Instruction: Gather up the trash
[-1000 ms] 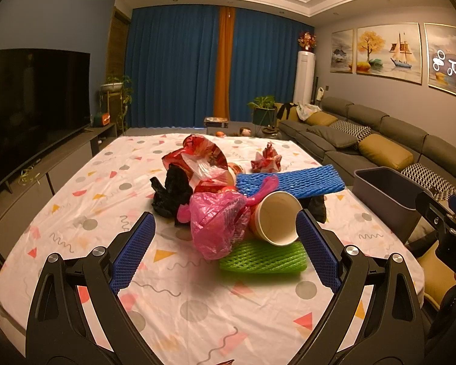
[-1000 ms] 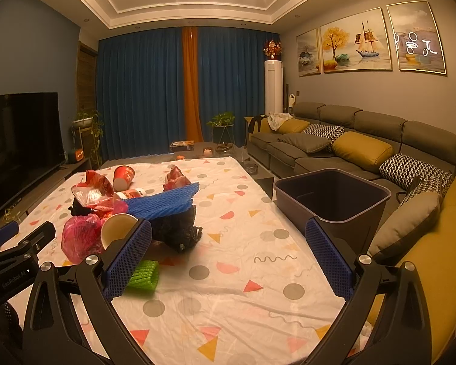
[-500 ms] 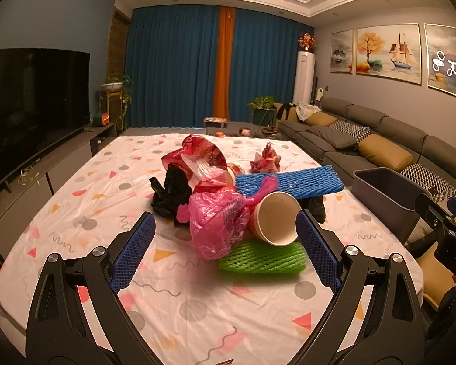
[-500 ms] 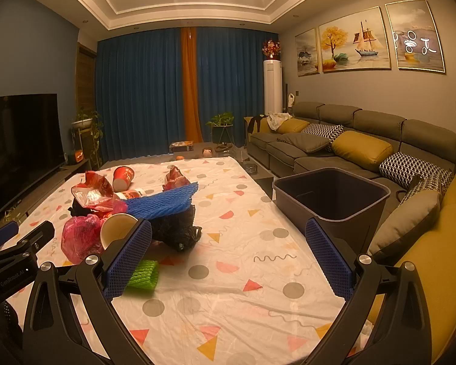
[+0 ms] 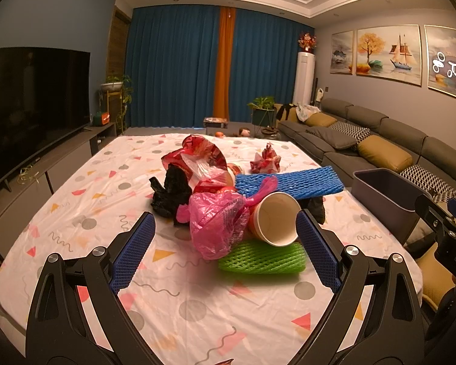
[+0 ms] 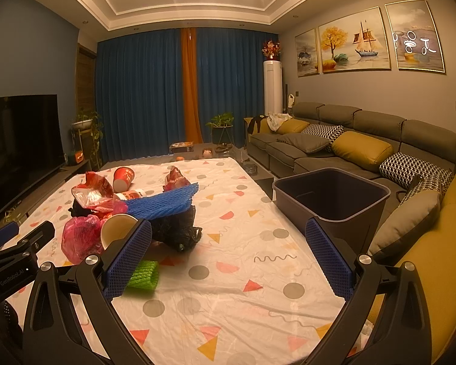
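Note:
A pile of trash lies on the table: a pink plastic bag (image 5: 217, 223), a paper cup (image 5: 276, 219) on its side, a green foam net (image 5: 263, 258), a blue foam net (image 5: 288, 182), a black bag (image 5: 170, 193) and red wrappers (image 5: 202, 155). My left gripper (image 5: 225, 252) is open and empty, just short of the pile. My right gripper (image 6: 228, 258) is open and empty over the table, right of the pile (image 6: 130, 213). A dark grey bin (image 6: 331, 197) stands at the table's right edge, also in the left wrist view (image 5: 386, 194).
The table has a patterned white cloth (image 6: 228, 289). A grey sofa with cushions (image 6: 364, 152) runs along the right. A TV (image 5: 30, 106) on a low cabinet is at the left. Another red cup (image 6: 123, 178) lies at the far side.
Both grippers have barely moved; the left one has edged slightly nearer the pile. Nothing was taken hold of.

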The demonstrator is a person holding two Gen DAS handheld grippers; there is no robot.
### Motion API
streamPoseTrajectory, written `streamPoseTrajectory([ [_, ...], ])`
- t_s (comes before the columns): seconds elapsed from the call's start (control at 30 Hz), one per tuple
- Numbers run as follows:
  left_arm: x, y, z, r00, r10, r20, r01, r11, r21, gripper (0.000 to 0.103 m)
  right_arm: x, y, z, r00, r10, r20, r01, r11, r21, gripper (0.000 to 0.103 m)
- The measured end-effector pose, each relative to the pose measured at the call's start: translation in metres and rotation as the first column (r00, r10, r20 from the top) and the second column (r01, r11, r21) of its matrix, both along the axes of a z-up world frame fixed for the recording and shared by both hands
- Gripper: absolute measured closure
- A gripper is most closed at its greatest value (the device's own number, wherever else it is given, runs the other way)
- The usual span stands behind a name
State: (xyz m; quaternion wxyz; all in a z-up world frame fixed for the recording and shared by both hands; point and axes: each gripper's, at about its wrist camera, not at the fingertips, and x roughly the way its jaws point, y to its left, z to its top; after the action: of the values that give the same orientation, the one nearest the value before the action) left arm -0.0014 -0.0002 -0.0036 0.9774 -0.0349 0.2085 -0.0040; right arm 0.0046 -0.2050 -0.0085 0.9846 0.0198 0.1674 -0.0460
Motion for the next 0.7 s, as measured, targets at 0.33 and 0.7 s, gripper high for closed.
streamPoseTrajectory([
  [0.33,0.0001,0.0011,-0.0011,1.000,0.004,0.008,-0.004,1.000,-0.003,0.011,0.0021,0.0016,0.0015,1.000,0.010,0.003,-0.010,1.000,0.013,0.005],
  [0.7,0.0029,0.0065,-0.0039,1.000,0.004,0.012,-0.004,1.000,-0.008,0.011,0.0074,0.0007,-0.0071,0.999,0.040,0.006,-0.040,0.999,0.032,0.005],
])
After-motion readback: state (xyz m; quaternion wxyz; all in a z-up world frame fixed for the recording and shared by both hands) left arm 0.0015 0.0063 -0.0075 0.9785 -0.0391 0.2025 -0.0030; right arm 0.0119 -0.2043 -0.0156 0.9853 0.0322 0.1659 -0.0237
